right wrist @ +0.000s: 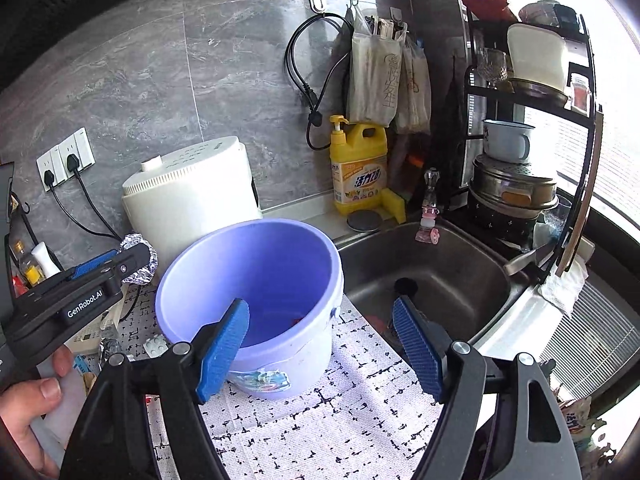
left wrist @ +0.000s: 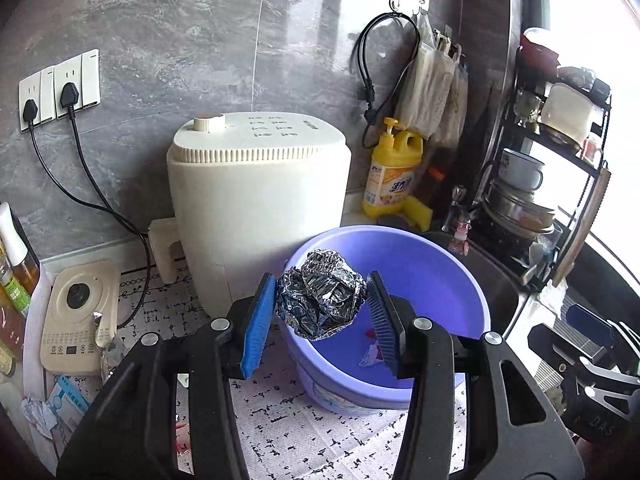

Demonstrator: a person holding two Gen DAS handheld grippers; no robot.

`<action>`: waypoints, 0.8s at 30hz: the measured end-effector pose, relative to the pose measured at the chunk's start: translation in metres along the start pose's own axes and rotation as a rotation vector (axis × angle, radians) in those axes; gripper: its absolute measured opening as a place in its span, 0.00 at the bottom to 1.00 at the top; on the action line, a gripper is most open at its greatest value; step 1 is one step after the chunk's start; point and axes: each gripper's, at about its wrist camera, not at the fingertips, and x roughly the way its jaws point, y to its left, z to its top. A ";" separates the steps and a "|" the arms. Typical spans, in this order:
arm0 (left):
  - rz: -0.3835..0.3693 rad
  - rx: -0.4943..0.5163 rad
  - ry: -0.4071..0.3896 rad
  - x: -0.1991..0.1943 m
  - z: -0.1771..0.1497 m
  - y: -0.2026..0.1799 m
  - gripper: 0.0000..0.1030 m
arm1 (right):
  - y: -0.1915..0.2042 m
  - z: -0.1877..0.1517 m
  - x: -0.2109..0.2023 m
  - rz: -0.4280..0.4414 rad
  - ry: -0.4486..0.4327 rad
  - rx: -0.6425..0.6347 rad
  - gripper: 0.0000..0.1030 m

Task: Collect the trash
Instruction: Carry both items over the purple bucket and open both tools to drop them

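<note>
The left gripper (left wrist: 322, 312) pinches one foil ball (left wrist: 320, 296), hiding part of the single purple bucket (left wrist: 452, 264). The right gripper (right wrist: 320, 344) gapes wide, empty; scraps at the bucket's bottom are unclear

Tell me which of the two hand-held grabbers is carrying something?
The left gripper: a crumpled foil ball is clamped in its blue jaws above the purple bucket. The right gripper has wide-open jaws with nothing between them.
</note>
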 end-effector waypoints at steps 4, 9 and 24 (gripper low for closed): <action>-0.053 0.017 0.011 0.009 0.002 -0.013 0.45 | -0.011 -0.003 -0.006 -0.036 0.003 0.020 0.71; -0.102 0.019 0.039 0.022 0.001 -0.021 0.52 | -0.019 -0.008 -0.009 -0.069 0.013 0.039 0.72; 0.062 0.002 0.023 -0.005 -0.009 0.008 0.82 | 0.001 -0.010 -0.002 0.035 0.008 0.002 0.82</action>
